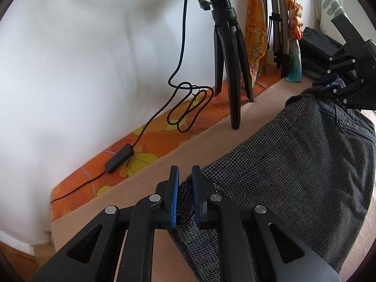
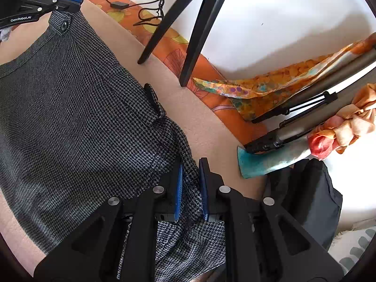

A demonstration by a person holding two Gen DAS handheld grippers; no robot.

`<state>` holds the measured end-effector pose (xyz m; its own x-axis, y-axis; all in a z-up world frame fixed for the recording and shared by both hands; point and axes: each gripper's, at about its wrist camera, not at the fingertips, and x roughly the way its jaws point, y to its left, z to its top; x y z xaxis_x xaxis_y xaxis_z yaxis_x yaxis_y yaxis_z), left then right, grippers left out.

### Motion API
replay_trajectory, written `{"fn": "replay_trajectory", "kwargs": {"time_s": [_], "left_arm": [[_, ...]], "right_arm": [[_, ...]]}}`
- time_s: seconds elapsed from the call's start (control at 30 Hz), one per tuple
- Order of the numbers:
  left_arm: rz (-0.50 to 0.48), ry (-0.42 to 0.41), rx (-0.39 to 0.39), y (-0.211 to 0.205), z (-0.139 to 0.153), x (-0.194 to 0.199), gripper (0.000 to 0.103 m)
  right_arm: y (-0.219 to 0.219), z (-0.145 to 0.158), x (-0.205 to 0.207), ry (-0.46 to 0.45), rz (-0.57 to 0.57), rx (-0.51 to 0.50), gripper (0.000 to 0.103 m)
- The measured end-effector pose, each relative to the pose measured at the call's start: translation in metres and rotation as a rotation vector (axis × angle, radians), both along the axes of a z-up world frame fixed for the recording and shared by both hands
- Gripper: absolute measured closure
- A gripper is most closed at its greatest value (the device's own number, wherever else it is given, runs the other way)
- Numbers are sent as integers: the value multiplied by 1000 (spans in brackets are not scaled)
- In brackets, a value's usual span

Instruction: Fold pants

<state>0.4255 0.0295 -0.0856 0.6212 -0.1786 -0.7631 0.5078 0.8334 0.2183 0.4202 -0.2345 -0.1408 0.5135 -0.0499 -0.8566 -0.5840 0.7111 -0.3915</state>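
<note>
Grey houndstooth pants [image 1: 293, 162] lie on a beige surface [image 1: 235, 129]; they also show in the right wrist view [image 2: 70, 108]. My left gripper [image 1: 185, 192] is shut on a corner of the pants near the waistband button [image 2: 64, 26]; it shows in the right wrist view [image 2: 68, 0] at the top left. My right gripper [image 2: 190, 185] is shut on a bunched edge of the pants; it shows in the left wrist view [image 1: 329, 83] at the far right. The fabric hangs taut between the two grippers.
A black tripod [image 1: 226, 58] stands on the beige surface near the white wall, with a looped cable [image 1: 188, 103] on an orange flowered cloth [image 1: 141, 150]. Scarves [image 2: 270, 87], folded stands [image 2: 305, 117] and a dark bag [image 2: 310, 197] lie at the right.
</note>
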Motion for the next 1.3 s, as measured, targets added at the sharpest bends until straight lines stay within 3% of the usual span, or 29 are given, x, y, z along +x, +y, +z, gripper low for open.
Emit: {"fn": "replay_trajectory", "kwargs": {"time_s": [0.07,0.23,0.3,0.37,0.53,0.6,0.77,0.93,1.0,1.13,1.2,1.3], "left_arm": [[11,8,0,0,-7,6,101],[63,69,-99,16,-6,15,100],[68,77,-124,22,0,9,96],[72,96,-151,30,4,0,85],[79,123,-185,46,8,-35,84],[61,124,-191,47,10,-57,83],[15,86,-172,37,11,-117,81],[10,76,-146,21,-5,-149,81],[15,73,-130,14,-16,-153,81],[29,45,-1,1,-45,-153,81],[53,56,43,0,-61,-147,81],[57,32,34,3,-62,-151,81]], "right_arm": [[-1,-9,6,14,-16,3,89],[-2,-19,11,39,-52,23,89],[-3,-20,10,32,-56,25,89],[-5,-21,13,32,-75,36,87],[-18,-1,0,-26,-144,126,47],[-26,14,-16,-58,-190,186,41],[-38,40,-79,-76,-254,378,35],[-27,35,-134,-39,-269,541,35],[-15,28,-146,-42,-272,549,35],[-1,5,-152,11,-310,567,35],[2,-5,-156,21,-322,531,35],[-7,-7,-164,2,-367,543,35]]}}
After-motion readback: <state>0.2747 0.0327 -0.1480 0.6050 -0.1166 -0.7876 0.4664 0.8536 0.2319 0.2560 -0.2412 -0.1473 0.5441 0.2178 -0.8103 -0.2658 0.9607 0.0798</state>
